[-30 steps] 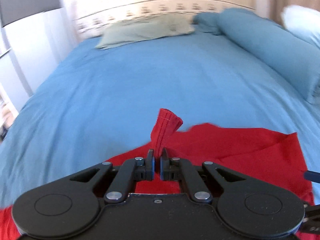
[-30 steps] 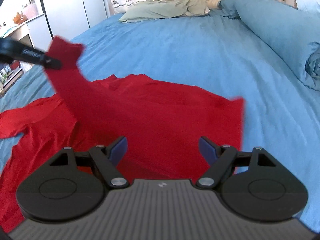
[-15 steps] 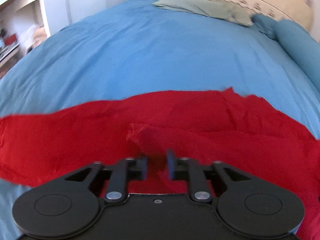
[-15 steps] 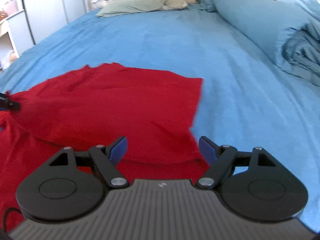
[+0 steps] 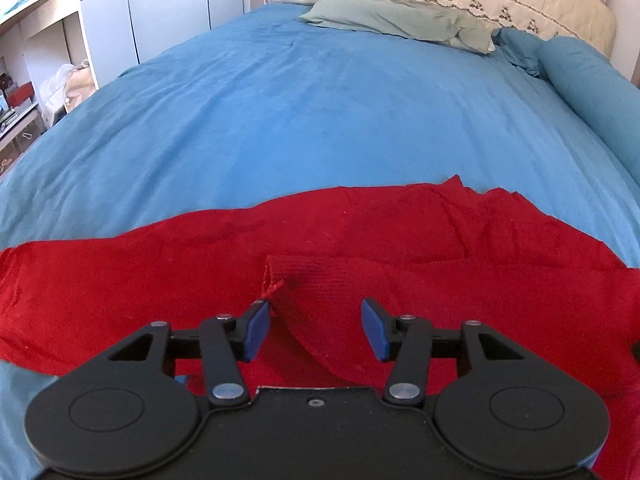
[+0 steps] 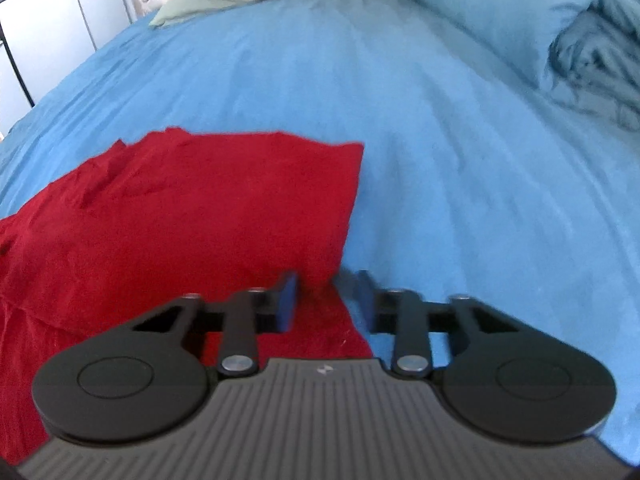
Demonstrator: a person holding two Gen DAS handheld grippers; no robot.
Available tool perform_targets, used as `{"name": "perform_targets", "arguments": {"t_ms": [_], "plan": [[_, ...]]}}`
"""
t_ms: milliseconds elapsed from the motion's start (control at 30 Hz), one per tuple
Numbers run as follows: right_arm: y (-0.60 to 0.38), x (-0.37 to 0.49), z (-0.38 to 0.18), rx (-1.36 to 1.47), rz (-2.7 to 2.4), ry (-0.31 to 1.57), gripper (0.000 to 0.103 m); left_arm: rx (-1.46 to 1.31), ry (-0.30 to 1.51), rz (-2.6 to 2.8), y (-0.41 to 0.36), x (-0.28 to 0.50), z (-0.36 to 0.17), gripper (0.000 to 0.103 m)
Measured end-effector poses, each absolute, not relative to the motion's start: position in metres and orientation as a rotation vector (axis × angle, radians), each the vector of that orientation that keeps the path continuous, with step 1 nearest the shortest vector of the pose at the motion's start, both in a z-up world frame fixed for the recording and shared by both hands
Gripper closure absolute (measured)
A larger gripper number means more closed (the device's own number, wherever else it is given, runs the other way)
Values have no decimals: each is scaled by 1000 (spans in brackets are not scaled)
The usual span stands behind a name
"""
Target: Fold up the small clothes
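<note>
In the left wrist view, the left gripper [image 5: 316, 330] hangs low over a red garment [image 5: 168, 280] spread across the blue bedspread [image 5: 320, 120]. Its jaws stand wide apart and hold nothing — a ribbed cuff [image 5: 320, 284] of the garment lies loose between the blue pads [image 5: 256, 330], its frayed corner just beside the left one. A green pillow [image 5: 400, 20] rests near the headboard, and a blue bolster [image 5: 592, 92] runs along the right edge.

In the right wrist view, the right gripper [image 6: 324, 304] sits at the garment's [image 6: 180, 220] near right edge, jaws parted with red cloth between them — the blur makes it hard to tell whether the pads [image 6: 286, 304] touch the fabric. A folded flap lies flat on the bedspread [image 6: 460, 180].
</note>
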State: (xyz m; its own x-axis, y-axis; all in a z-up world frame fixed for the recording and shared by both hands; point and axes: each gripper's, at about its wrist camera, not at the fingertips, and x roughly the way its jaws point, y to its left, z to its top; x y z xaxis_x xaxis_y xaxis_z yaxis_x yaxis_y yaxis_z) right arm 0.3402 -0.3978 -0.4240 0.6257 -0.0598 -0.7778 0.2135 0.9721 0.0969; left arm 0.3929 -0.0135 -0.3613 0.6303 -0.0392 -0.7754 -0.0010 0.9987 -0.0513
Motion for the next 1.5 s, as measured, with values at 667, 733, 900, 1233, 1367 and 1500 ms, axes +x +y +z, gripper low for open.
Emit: {"name": "perform_targets", "arguments": {"t_ms": [667, 733, 900, 1233, 1367, 1500], "plan": [[-380, 330, -399, 64, -62, 749, 32, 17, 866, -120, -28, 384, -351, 37], [-367, 336, -402, 15, -22, 746, 25, 49, 864, -149, -35, 393, -356, 35], [-357, 349, -431, 50, 16, 795, 17, 53, 880, -174, -38, 419, -380, 32], [-359, 341, -445, 59, 32, 804, 7, 43, 931, -157, -25, 431, -408, 0], [-356, 344, -431, 63, 29, 822, 6, 22, 893, -149, -20, 419, -387, 0], [-347, 342, -400, 72, 38, 784, 0, -6, 814, -130, -7, 396, -348, 0]]}}
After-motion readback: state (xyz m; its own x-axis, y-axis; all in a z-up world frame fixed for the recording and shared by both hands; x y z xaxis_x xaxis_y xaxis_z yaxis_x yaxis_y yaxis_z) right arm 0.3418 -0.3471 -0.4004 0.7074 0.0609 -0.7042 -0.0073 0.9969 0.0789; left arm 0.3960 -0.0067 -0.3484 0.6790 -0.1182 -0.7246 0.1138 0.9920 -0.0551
